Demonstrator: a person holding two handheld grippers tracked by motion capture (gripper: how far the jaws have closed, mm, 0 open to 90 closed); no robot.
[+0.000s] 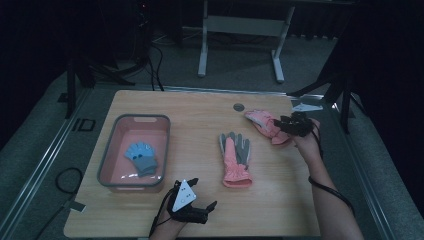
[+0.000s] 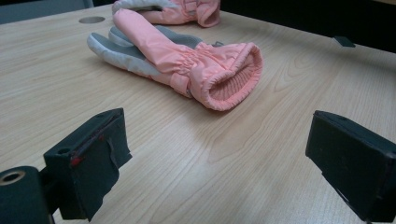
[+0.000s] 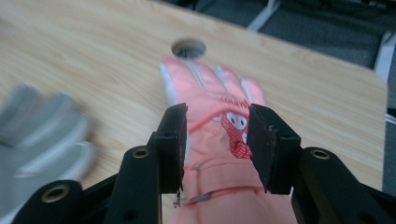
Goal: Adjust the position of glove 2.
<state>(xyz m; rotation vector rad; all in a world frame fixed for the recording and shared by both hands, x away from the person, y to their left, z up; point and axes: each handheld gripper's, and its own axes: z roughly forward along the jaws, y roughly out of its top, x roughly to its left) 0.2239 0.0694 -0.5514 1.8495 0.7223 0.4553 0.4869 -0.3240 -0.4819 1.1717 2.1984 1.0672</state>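
Note:
A pink glove with a grey palm (image 1: 235, 155) lies palm up in the middle of the wooden table (image 1: 280, 200), cuff toward me. In the left gripper view this glove (image 2: 187, 60) lies just ahead. My left gripper (image 1: 203, 192) hovers near the front edge, open and empty (image 2: 219, 140). A second pink glove (image 1: 265, 122) with a cartoon print lies at the far right. My right gripper (image 1: 289, 126) sits over its cuff end. In the right gripper view the jaws (image 3: 217, 121) stand close together with the glove's back (image 3: 210, 93) pinched between them.
A pink bin (image 1: 107, 150) with a grey rim stands at the left and holds a pair of blue gloves (image 1: 141, 156). A round cable hole (image 1: 238, 107) sits near the far edge. A pale flat piece (image 1: 306, 106) lies at the far right corner.

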